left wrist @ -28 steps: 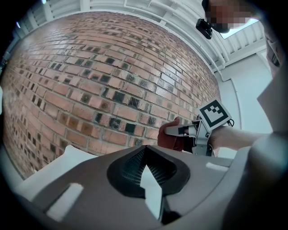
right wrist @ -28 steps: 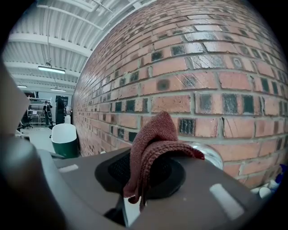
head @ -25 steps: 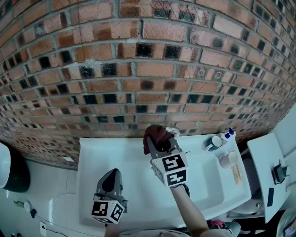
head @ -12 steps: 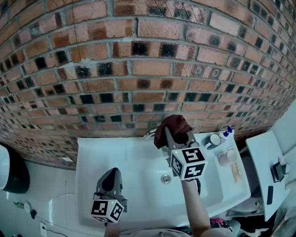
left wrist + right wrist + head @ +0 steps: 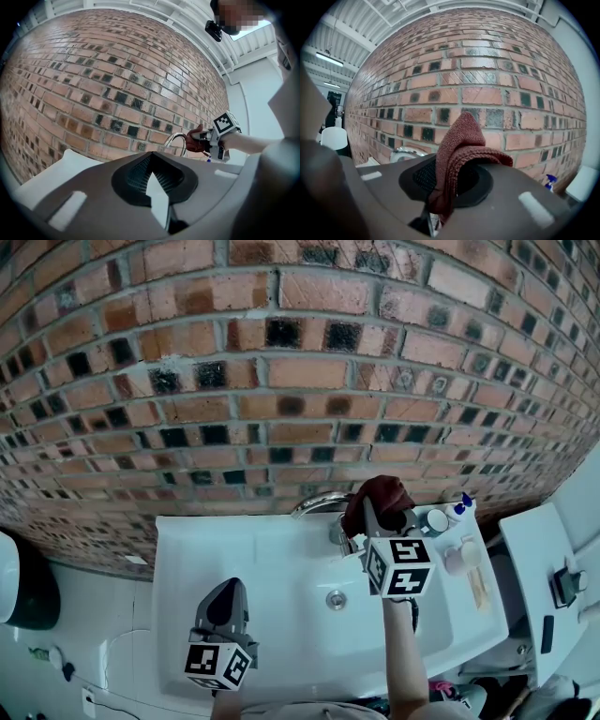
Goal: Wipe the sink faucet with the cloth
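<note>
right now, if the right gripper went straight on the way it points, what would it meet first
Most likely the brick wall: the right gripper, jaws shut on the cloth, points at it, cloth leading. The faucet sits low and left of that line, though depth is unclear.

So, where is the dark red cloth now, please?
In the head view the dark red cloth is clamped in the right gripper, just right of the curved chrome faucet.
</note>
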`<state>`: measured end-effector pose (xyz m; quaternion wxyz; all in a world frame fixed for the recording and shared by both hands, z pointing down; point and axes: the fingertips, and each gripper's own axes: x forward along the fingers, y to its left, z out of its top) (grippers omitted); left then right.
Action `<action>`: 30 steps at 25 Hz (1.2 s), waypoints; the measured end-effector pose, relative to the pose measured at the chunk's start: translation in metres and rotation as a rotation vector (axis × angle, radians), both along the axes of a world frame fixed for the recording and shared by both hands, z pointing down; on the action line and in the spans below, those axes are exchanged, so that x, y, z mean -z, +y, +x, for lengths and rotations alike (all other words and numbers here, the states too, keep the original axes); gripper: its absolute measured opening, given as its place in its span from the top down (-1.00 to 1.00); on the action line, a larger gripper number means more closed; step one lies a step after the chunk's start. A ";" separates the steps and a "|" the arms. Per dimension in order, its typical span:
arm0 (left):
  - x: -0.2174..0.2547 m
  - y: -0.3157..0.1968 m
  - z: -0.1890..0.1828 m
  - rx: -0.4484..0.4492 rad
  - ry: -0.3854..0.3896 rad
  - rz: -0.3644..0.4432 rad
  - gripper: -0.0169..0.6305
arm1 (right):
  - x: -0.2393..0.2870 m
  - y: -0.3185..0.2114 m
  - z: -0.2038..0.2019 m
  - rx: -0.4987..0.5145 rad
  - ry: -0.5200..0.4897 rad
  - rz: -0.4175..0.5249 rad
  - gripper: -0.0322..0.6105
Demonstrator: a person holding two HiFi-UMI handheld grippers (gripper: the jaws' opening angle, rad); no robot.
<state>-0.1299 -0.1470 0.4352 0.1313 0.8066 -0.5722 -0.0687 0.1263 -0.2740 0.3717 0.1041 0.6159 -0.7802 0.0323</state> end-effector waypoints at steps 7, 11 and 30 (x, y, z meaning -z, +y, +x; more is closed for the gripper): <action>-0.001 -0.002 0.002 0.002 -0.007 -0.017 0.93 | -0.067 -0.006 0.014 -0.058 0.110 -0.152 0.74; -0.005 -0.003 0.001 0.004 -0.006 -0.022 0.93 | -0.106 -0.004 0.006 -0.058 0.132 -0.240 0.74; -0.007 -0.004 -0.007 0.020 -0.008 -0.035 0.93 | -0.189 0.002 -0.057 0.050 0.174 -0.386 0.74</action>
